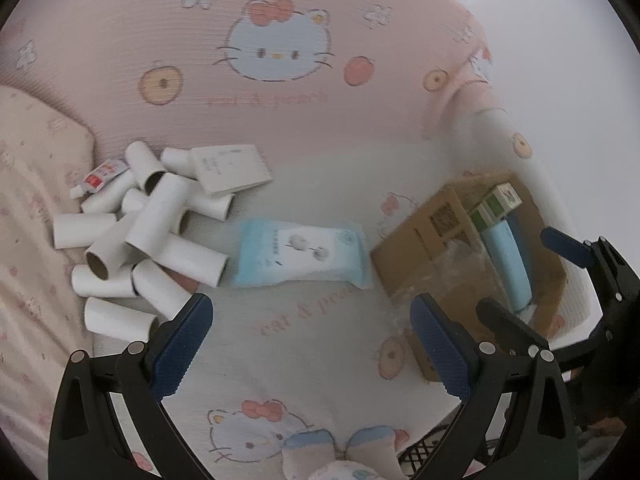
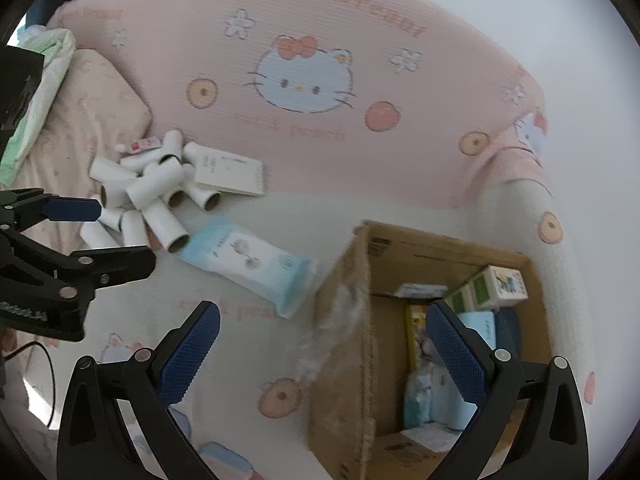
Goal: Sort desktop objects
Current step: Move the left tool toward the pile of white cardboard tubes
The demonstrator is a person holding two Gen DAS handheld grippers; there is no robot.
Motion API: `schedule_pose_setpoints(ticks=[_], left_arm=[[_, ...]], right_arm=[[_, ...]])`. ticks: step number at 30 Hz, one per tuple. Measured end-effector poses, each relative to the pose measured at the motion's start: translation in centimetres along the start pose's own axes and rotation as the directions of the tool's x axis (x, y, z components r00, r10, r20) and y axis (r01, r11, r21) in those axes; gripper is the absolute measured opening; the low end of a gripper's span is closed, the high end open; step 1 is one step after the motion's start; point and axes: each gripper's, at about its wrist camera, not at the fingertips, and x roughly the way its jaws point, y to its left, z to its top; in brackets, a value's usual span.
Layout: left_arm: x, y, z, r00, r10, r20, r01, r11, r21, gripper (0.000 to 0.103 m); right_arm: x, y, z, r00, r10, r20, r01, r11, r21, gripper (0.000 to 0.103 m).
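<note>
A light blue wipes pack [image 1: 301, 255] [image 2: 248, 265] lies flat on the cartoon-print sheet, between a heap of white cardboard tubes [image 1: 132, 236] [image 2: 148, 196] and an open brown cardboard box [image 1: 452, 240] [image 2: 360, 320]. A flat white booklet [image 1: 230, 168] [image 2: 231, 174] and a small red-and-white tube [image 1: 100, 176] rest on the heap. My left gripper [image 1: 312, 344] hovers open just short of the pack, nothing between its fingers. My right gripper [image 2: 324, 352] stands open over the box's near left wall, empty. Inside the box lie small cartons [image 2: 490, 288] and pale blue packs [image 2: 424, 396].
A pink cartoon-cat headboard cushion [image 1: 276, 52] rises behind the objects. A floral pillow [image 1: 36, 184] lies at the left beside the tubes. The other gripper shows at each view's edge: right one [image 1: 576, 248], left one [image 2: 72, 210]. A black cable [image 2: 44, 364] runs at lower left.
</note>
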Motion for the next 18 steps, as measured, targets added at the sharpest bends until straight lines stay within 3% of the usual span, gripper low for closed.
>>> schedule_pose_setpoints(ticks=[4, 8, 13, 18], left_arm=[[-0.2, 1.8, 0.0, 1.000, 0.015, 0.006, -0.014, 0.999, -0.052, 0.100], [-0.5, 4.1, 0.0, 1.000, 0.024, 0.010, -0.023, 0.990, -0.139, 0.100], [-1.0, 8.7, -1.0, 0.999, 0.045, 0.028, -0.033, 0.941, -0.335, 0.100], [-1.0, 12.3, -2.4, 0.993, 0.113, 0.021, -0.091, 0.888, -0.451, 0.100]], right_arm=[[0.3, 1.7, 0.6, 0.999, 0.040, 0.001, -0.040, 0.999, -0.031, 0.103], [0.1, 2.5, 1.3, 0.985, 0.170, 0.031, -0.170, 0.985, -0.014, 0.103], [0.1, 3.1, 2.1, 0.953, 0.283, 0.110, -0.287, 0.958, 0.019, 0.103], [1.4, 4.5, 2.3, 0.945, 0.296, 0.141, -0.299, 0.954, -0.003, 0.103]])
